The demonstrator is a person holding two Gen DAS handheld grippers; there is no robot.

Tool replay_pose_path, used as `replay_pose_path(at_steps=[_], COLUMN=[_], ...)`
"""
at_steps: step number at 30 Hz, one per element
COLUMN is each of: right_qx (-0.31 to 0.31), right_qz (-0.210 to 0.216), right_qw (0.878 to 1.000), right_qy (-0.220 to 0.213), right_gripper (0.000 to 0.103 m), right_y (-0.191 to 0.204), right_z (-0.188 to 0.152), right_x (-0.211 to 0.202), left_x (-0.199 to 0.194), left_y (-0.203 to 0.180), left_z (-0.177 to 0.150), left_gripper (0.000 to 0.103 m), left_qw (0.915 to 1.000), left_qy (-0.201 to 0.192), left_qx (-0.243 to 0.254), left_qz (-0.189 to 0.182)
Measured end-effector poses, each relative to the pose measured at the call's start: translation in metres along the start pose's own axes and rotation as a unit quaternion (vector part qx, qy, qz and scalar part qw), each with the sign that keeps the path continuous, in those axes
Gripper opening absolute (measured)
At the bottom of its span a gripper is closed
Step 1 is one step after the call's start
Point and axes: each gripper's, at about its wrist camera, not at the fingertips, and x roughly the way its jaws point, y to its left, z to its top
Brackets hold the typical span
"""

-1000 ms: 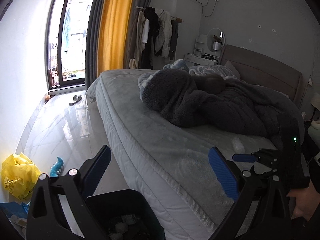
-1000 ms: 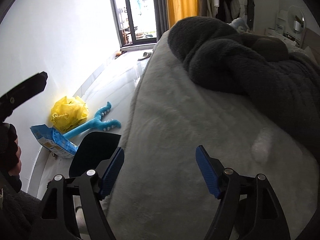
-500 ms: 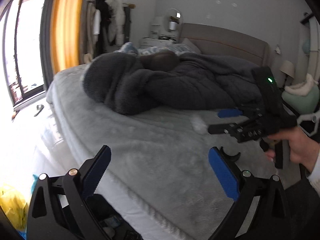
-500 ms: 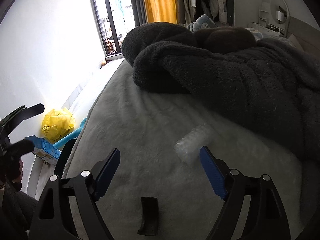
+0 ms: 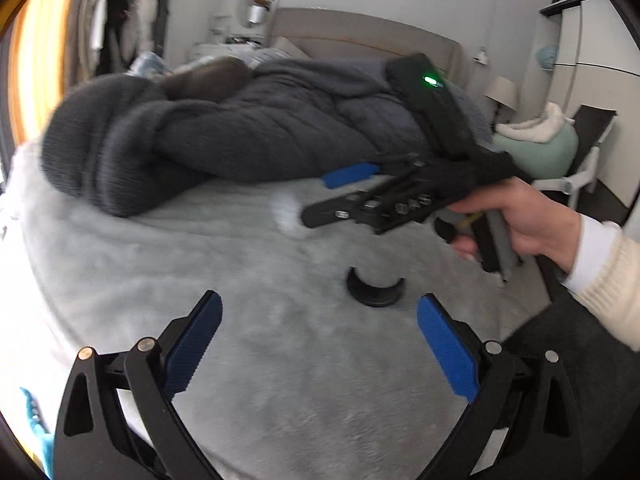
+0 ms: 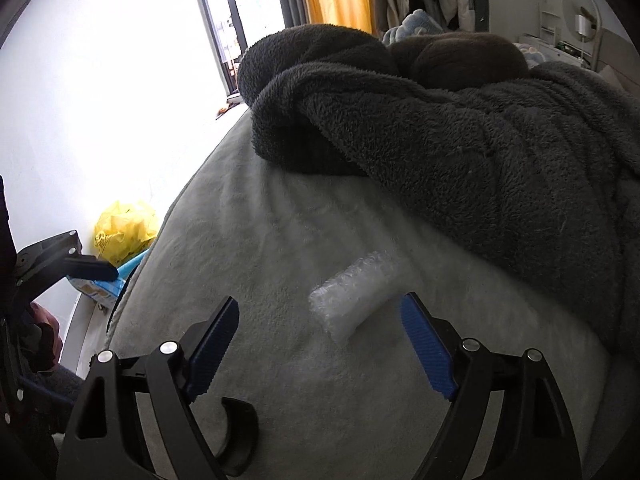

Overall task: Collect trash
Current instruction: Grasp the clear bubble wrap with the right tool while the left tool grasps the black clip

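Note:
A clear bubble-wrap roll (image 6: pixel 354 294) lies on the grey bed cover, just ahead of my open right gripper (image 6: pixel 322 338) and between its blue pads, untouched. In the left wrist view the roll (image 5: pixel 287 212) shows as a white blur at the right gripper's tip (image 5: pixel 326 196). A black curved plastic piece (image 5: pixel 375 289) lies on the cover ahead of my open, empty left gripper (image 5: pixel 318 344); it also shows in the right wrist view (image 6: pixel 237 436).
A dark grey fleece blanket (image 6: pixel 460 128) is heaped on the bed behind the roll. On the floor left of the bed sit a yellow plastic bag (image 6: pixel 124 230) and a blue packet (image 6: pixel 102 286). A headboard (image 5: pixel 360 36) and a chair (image 5: pixel 560 160) stand beyond.
Both grippers have swung from the floor and bin over the bed. The right gripper has moved in on the bubble-wrap roll. The black curved piece has come into view.

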Motion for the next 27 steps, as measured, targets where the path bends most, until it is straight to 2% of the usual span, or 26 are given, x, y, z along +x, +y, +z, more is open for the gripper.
replay_pose_path(at_steps=[7, 16, 27], right_qx=[-0.033, -0.05, -0.058], right_qz=[0.024, 0.047, 0.051], right_qw=[0.999, 0.997, 0.995], right_qy=[0.031, 0.046, 0.061], right_gripper=[0.084, 0.084, 0.084], right_y=[-0.007, -0.011, -0.015], right_z=[0.001, 0.004, 0.009], right_x=[0.017, 0.028, 0.042], left_x=[0.033, 0.062, 0.088], left_y=[-0.013, -0.013, -0.02], left_z=[0.0, 0.004, 0.005], left_gripper=[0.099, 0.097, 0.079], left_qw=[0.9978, 0.9949, 0.9922], left_qy=[0.036, 0.041, 0.062], left_qx=[0.024, 0.001, 0.004], left_qz=[-0.05, -0.092, -0.108])
